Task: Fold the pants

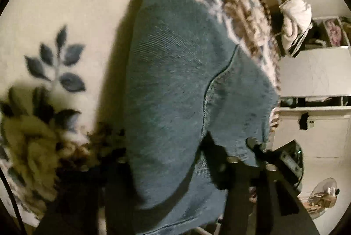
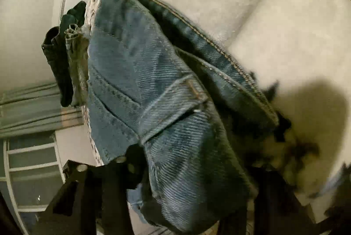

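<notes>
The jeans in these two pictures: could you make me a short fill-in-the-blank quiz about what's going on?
1. The jeans lie on a cream blanket patterned with blue ____.
2. The left gripper and the right gripper each have denim between their ____.
3. In the right wrist view, the stitched band along the top edge of the jeans is the ____.

Missing words: leaves; fingers; waistband

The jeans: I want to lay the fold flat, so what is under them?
Under the jeans lies a cream floral blanket; whatever is directly beneath the denim is covered.
</notes>
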Action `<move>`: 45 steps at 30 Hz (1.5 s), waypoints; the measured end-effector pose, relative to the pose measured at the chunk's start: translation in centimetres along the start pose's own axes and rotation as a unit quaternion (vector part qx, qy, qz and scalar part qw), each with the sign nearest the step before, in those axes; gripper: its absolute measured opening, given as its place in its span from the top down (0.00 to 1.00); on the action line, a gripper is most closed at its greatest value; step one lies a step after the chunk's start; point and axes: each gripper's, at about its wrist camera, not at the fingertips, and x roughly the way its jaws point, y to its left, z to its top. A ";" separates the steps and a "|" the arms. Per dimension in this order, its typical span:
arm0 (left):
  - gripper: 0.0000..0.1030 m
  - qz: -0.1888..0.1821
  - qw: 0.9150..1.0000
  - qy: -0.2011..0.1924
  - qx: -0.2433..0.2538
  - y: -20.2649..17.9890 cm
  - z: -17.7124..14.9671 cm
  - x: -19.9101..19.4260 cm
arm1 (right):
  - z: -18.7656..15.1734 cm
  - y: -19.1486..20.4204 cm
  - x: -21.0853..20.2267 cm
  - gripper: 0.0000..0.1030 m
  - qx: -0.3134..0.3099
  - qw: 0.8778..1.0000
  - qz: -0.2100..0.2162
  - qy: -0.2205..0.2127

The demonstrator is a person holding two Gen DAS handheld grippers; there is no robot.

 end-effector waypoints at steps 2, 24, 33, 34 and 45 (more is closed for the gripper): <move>0.71 -0.007 1.000 -0.008 0.007 -0.8 -0.4 -1.3 | -1.1 1.4 -0.4 0.64 -0.022 1.000 -0.010 -0.010; 0.78 -0.060 0.993 -0.079 0.069 -12.6 9.6 -17.6 | 2.0 24.2 -12.1 0.70 -0.128 0.989 0.024 -0.070; 0.78 -0.075 0.988 -0.104 0.091 -13.4 24.2 -22.2 | 8.1 38.6 -8.2 0.70 -0.156 0.980 0.044 -0.112; 0.78 -0.077 0.987 -0.107 0.092 -13.3 25.6 -22.4 | 9.4 40.8 -7.0 0.70 -0.159 0.979 0.051 -0.117; 0.78 -0.050 0.989 -0.109 0.087 -5.2 41.4 -19.8 | 17.8 51.0 8.4 0.70 -0.192 0.974 0.048 -0.113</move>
